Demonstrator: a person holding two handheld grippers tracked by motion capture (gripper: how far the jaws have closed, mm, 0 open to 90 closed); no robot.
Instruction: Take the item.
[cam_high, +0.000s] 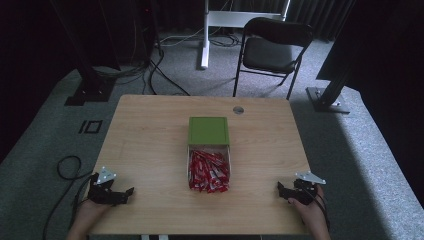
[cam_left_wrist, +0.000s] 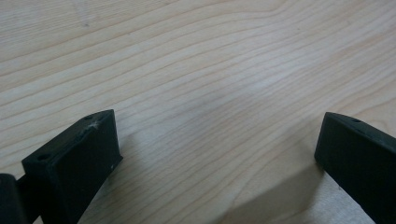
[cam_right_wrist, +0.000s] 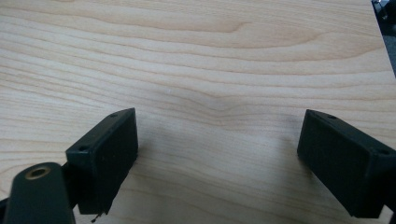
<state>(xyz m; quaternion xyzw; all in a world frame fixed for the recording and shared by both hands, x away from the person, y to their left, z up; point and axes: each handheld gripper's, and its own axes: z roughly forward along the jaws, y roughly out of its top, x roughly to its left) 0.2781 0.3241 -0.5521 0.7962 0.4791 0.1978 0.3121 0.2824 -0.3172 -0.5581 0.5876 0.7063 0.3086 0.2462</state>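
Observation:
A clear box (cam_high: 209, 170) full of red packets sits at the middle of the wooden table (cam_high: 150, 145). Its green lid (cam_high: 208, 131) lies flat just behind it, touching its far edge. My left gripper (cam_high: 127, 192) rests at the table's front left corner, held by a hand, pointing right. In the left gripper view my left gripper (cam_left_wrist: 217, 144) stands wide open over bare wood. My right gripper (cam_high: 281, 189) rests at the front right, pointing left toward the box. In the right gripper view my right gripper (cam_right_wrist: 217, 140) is open with nothing between the jaws.
A round grommet (cam_high: 238, 109) is set in the table near its far edge. A black folding chair (cam_high: 272, 50) and a white stand leg (cam_high: 204, 35) are behind the table. Cables (cam_high: 65, 167) trail on the grey carpet at the left.

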